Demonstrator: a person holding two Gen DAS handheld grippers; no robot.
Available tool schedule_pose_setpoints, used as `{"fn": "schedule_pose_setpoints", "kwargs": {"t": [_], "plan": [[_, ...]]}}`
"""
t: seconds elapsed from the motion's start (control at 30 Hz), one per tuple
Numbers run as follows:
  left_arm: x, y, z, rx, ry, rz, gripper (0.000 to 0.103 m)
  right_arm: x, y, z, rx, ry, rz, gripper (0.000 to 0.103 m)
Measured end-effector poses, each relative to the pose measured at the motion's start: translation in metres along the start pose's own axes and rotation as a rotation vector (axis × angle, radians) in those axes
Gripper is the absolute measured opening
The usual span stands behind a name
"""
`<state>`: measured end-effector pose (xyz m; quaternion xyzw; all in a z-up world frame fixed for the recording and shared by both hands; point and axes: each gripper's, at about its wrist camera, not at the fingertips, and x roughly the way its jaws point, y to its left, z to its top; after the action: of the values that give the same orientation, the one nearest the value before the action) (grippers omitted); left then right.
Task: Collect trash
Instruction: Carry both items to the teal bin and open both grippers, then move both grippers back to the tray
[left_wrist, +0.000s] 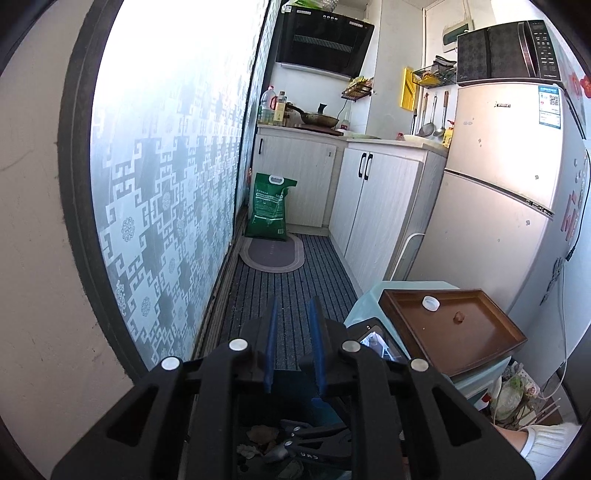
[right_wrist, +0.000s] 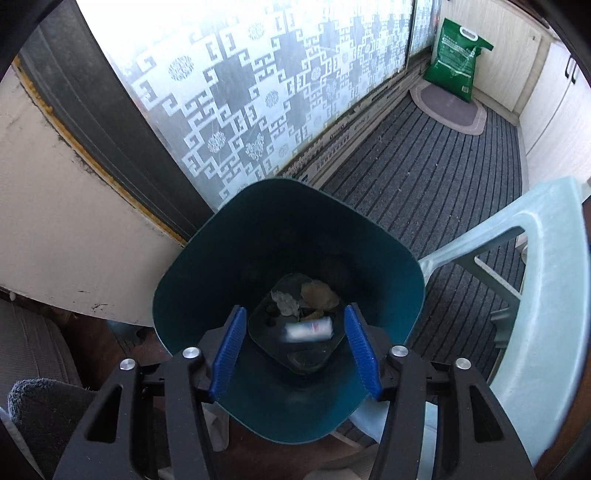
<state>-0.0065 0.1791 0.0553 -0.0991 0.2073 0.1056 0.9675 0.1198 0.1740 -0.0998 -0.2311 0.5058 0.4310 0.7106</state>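
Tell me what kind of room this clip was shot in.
A small home kitchen, most likely: a range hood hangs over a pan on the counter, and a microwave sits on top of a fridge.

Daylight glaring through the frosted patterned window (left_wrist: 166, 155), dim bin interior, blurred white scrap (right_wrist: 309, 328), fisheye-bent edges

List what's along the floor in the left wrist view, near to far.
Gripper → striped carpet → oval mat → green bag → cabinet under the stove.
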Motion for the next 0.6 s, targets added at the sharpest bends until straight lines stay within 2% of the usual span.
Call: {"fn": "schedule_pose_setpoints", "kwargs": {"t": [0.23, 0.33, 0.6], "plan": [[-0.008, -0.004, 0.007, -0.032, -0.052, -0.017, 0.018, -0.023, -0.002, 0.004, 0.001, -0.082, 0.014, 0.033], [-0.012, -0.008, 0.011, -0.042, -0.079, -0.030, 0.018, -0.044, -0.006, 0.006, 0.006, -0.153, 0.020, 0.033], [-0.001, -0.031, 0.012, -0.018, -0.070, -0.064, 0.018, -0.106, -0.048, -0.002, 0.088, -0.320, -0.008, 0.031]]}}
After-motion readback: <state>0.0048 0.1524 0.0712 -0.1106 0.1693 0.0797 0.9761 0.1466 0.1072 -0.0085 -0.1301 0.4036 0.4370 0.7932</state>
